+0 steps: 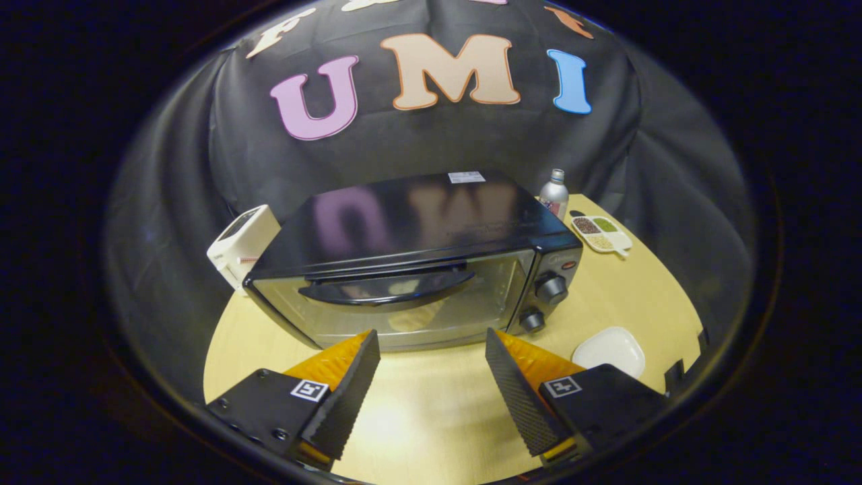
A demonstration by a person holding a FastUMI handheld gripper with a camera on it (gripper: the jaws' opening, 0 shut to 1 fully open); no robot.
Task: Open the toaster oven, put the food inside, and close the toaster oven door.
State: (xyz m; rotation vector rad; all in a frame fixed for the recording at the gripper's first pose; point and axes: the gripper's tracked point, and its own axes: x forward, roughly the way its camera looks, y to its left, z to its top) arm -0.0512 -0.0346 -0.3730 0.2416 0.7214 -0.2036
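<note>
A black toaster oven (417, 259) is seen standing on a pale wooden table (606, 303), just beyond the tips of the gripper (431, 350). The gripper's two fingers (350, 391) are spread wide apart, with nothing held between them; only bare tabletop is seen in the gap. The oven's glass door (390, 306) is shut, and a dark curved handle (387, 286) is fixed across its upper part. Through the glass, something pale can be made out inside, low down and near the middle, but what it is cannot be told. Two round knobs (551, 288) are mounted one above the other on the panel at the right of the door. A small white label (466, 177) is stuck on the oven's glossy top, near the back edge. A white plate (609, 350) is set on the table to the right of the oven, just beside the right finger, and appears bare. Further back on the right, a divided white dish (601, 234) holding small portions of brown and green bits is placed near the table's edge, and a silver bottle (554, 193) is stood upright close behind it, beside the oven's rear corner. A white box-like device (242, 246) is seen tilted at the oven's left rear.
</note>
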